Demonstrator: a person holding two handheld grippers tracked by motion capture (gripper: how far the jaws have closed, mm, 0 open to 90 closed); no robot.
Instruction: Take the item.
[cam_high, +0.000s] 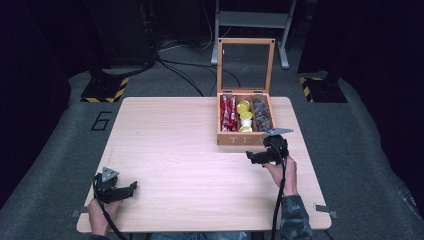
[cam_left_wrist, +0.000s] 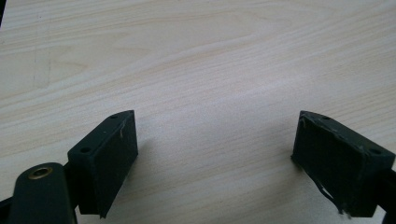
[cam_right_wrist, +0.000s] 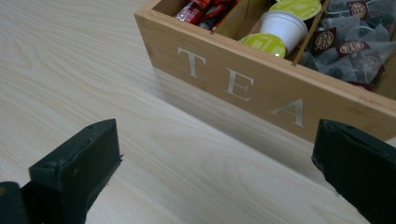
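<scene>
Both claws gape empty; the right claw (cam_right_wrist: 215, 172) sits just before the tea box (cam_right_wrist: 243, 86), apparently untouching.

We saw a pale wooden table (cam_high: 175, 145) standing on grey floor covering. Directly on its far right part sat an open wooden tea box (cam_high: 243, 136), lid upright, with "TEA" lettered on its front wall and three compartments holding red packets, yellow-lidded capsules and dark tea bags. The box stood just inside the table's far edge.
</scene>
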